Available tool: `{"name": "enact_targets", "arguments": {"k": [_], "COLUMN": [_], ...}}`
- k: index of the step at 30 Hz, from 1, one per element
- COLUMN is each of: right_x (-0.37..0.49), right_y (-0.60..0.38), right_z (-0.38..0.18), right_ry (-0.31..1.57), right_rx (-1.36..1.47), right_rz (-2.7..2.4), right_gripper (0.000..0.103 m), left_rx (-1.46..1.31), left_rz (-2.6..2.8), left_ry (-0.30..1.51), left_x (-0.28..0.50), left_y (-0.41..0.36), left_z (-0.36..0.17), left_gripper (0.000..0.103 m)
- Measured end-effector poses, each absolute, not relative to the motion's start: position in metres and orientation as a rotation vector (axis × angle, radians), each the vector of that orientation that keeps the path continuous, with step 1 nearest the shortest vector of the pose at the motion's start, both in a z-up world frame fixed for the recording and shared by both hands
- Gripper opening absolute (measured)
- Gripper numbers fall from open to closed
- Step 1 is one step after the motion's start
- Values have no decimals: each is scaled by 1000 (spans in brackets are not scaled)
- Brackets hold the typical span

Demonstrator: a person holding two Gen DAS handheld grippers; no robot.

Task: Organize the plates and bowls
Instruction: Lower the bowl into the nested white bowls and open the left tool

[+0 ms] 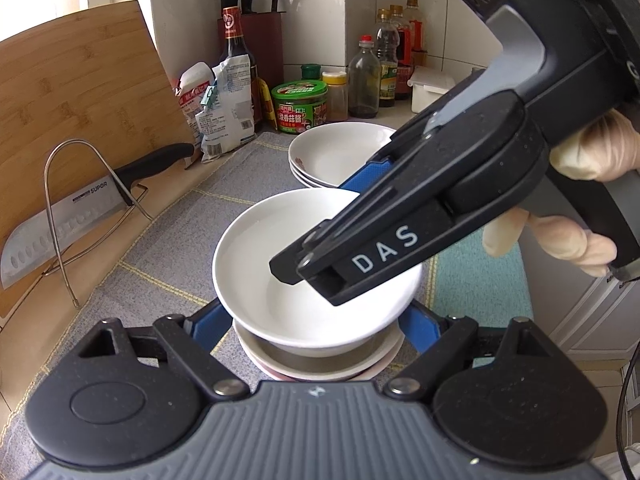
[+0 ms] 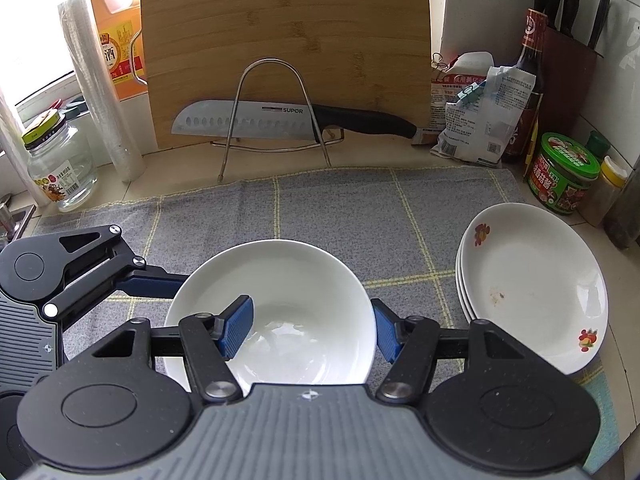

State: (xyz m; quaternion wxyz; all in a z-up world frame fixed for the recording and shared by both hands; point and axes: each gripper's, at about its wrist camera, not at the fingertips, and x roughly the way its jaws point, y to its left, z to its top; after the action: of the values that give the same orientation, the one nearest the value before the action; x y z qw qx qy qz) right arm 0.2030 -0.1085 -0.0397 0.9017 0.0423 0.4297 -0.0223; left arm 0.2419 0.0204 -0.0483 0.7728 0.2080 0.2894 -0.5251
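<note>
Right gripper (image 2: 312, 328) fingers clamp the white bowl (image 2: 276, 280) rim above the bowl stack (image 1: 320, 364), beside plates (image 2: 536, 280); left gripper (image 1: 316, 320) fingers straddle the stack, contact unclear.

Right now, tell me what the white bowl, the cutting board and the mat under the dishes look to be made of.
White bowl: likely glazed ceramic or porcelain, with a glossy surface and bright reflections inside. Cutting board: bamboo or wood, showing tan grain strips and a matte face. Mat: woven grey cloth with yellow grid lines and a soft, dull texture.
</note>
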Motion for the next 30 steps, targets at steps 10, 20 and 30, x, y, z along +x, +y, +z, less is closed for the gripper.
{"name": "enact_targets", "arguments": {"k": [10,20,30], "right_x": [205,204,190], "right_y": [-108,-107,-102], "right_z": [-43,-41,-44], "right_ry": [898,890,872], "right_rx": [100,104,112], "right_rz": [-37,-27,-41], "right_gripper": [68,79,86], "left_rx": [442,448,386], "left_rz": [-1143,-1146,-1104], "left_ry": [646,636,630], "left_x": [246,246,243], "left_y": [22,23,63], "left_z": [-49,-49,-36], "left_gripper": [90,92,98]}}
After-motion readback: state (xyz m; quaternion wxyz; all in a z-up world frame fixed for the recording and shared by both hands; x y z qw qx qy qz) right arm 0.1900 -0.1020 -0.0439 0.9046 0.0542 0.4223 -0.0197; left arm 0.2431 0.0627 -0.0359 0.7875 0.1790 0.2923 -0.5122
